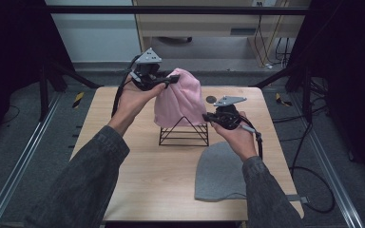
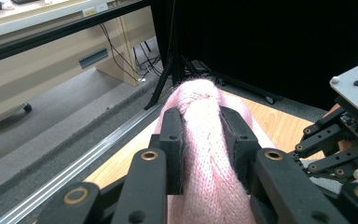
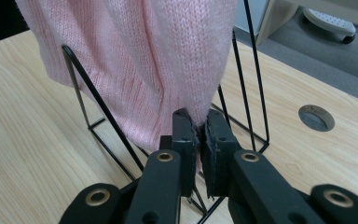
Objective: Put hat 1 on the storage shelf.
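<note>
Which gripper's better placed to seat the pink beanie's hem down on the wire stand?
Right, probably. The right gripper pinches the pink beanie at its lower hem, beside the black wire stand. The left gripper clamps the crown on top, far from the hem.

Grey knit hat (image 1: 220, 173) lying flat on the near right of the wooden table (image 1: 161, 175); round cable hole (image 1: 211, 99) at the far right; pale cabinet (image 1: 204, 23) beyond.
</note>
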A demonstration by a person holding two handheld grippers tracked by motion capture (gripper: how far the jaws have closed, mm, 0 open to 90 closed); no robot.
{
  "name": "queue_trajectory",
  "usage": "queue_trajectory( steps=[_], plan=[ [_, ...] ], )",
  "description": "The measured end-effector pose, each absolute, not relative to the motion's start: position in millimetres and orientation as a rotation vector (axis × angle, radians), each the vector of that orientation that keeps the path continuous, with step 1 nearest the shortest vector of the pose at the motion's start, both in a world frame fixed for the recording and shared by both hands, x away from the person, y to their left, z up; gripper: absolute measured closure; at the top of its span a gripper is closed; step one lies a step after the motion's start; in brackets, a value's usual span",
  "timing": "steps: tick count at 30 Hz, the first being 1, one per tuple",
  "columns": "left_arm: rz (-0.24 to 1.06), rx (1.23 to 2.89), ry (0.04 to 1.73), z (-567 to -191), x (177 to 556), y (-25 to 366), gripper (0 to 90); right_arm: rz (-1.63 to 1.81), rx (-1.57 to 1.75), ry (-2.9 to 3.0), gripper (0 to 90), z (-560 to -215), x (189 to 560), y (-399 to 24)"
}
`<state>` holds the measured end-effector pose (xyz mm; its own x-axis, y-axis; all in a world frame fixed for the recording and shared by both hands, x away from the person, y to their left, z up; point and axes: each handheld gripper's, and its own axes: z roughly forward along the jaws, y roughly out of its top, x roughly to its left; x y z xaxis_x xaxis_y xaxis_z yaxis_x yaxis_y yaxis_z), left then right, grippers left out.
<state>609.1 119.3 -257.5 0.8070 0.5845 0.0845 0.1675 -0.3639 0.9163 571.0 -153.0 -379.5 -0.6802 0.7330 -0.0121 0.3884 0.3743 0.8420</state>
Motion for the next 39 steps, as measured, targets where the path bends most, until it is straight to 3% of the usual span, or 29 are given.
queue_trajectory(
  steps=[39],
  plan=[
    [0.436, 1.993, 0.557, -303.4, 589.0, 106.9, 71.4, 1.102, 1.058, 2.331, 84.5, -424.7, 571.3, -159.2]
  ],
)
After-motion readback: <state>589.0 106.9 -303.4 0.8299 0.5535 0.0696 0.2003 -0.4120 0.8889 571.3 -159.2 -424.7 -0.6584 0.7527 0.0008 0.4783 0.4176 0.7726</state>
